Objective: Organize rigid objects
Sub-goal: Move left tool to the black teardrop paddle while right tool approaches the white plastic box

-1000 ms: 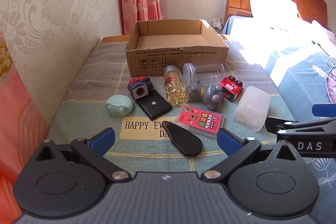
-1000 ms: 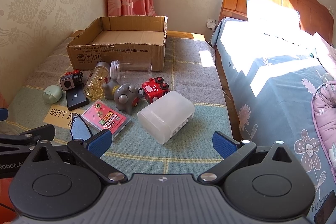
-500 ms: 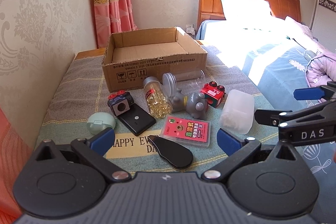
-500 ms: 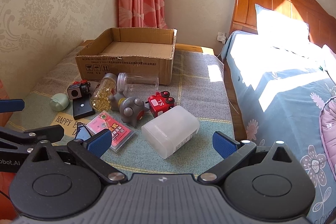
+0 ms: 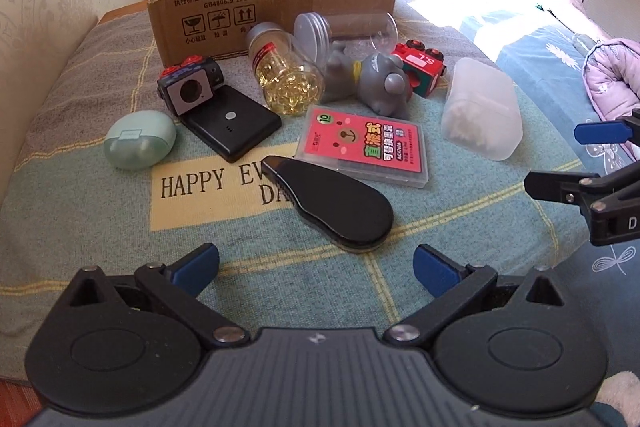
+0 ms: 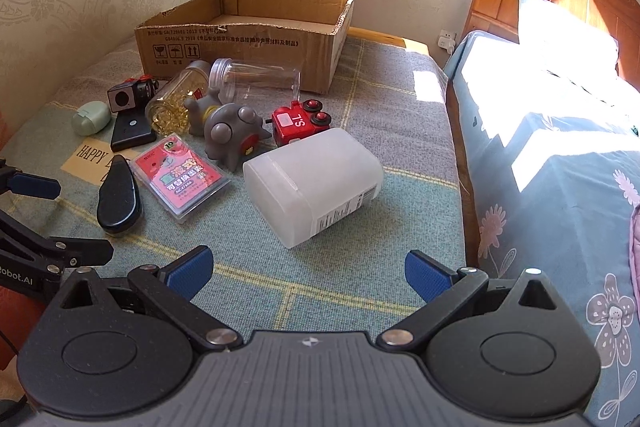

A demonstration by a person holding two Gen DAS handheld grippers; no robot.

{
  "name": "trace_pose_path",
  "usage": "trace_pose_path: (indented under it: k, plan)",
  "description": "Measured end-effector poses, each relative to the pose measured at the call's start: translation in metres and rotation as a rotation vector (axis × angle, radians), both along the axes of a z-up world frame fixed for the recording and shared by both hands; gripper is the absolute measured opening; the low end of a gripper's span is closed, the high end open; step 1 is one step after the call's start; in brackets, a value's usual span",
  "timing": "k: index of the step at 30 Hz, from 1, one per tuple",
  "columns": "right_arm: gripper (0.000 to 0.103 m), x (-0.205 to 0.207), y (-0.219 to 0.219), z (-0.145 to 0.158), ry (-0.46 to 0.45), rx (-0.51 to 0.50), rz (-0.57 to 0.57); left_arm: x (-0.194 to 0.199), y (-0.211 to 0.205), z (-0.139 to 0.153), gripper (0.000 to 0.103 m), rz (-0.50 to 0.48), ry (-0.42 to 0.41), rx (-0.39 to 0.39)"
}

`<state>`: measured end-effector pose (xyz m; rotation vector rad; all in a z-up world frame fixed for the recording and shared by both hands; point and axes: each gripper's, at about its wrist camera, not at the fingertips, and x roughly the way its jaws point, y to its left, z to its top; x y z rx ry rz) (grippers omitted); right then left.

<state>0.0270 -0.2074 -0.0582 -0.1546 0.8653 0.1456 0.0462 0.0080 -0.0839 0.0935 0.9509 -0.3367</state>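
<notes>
1. The left wrist view looks low and close over the cluttered blanket [image 5: 100, 227] toward the cardboard box [image 5: 272, 7].
2. The right wrist view faces the same box [image 6: 240, 39] from further right; both share the clutter.

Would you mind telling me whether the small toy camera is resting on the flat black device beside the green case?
Touching. In the left wrist view the toy camera sits on the far corner of the black device, with no blanket showing between them.

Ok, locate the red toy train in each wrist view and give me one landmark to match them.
Left wrist: red toy train sits right of centre, upper half, behind the grey toy.
Right wrist: red toy train sits near centre, just behind the frosted plastic box.
Shared landmark: the cardboard box behind the clutter.
</notes>
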Motion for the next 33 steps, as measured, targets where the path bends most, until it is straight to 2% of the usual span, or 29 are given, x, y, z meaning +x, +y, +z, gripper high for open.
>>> trace_pose_path:
  k: [3, 13, 19, 27, 33]
  plan:
    - [0.103, 0.004, -0.003, -0.01, 0.026, 0.004, -0.003, 0.002, -0.004, -0.003, 0.103, -0.028, -0.023, 0.036]
    - [0.103, 0.019, -0.004, -0.03, 0.076, 0.006, 0.017, 0.016, 0.0, -0.006, 0.103, -0.079, -0.069, 0.031]
    - [0.103, 0.018, -0.009, -0.033, 0.064, 0.036, 0.026, 0.023, -0.002, -0.009, 0.103, -0.105, -0.123, 0.015]
    - [0.103, 0.016, -0.011, -0.034, 0.042, 0.04, 0.047, 0.037, -0.013, -0.008, 0.103, -0.209, -0.12, 0.01]
    - [0.103, 0.015, -0.011, -0.034, 0.03, 0.041, 0.06, 0.029, -0.018, -0.007, 0.103, -0.312, -0.097, 0.012]
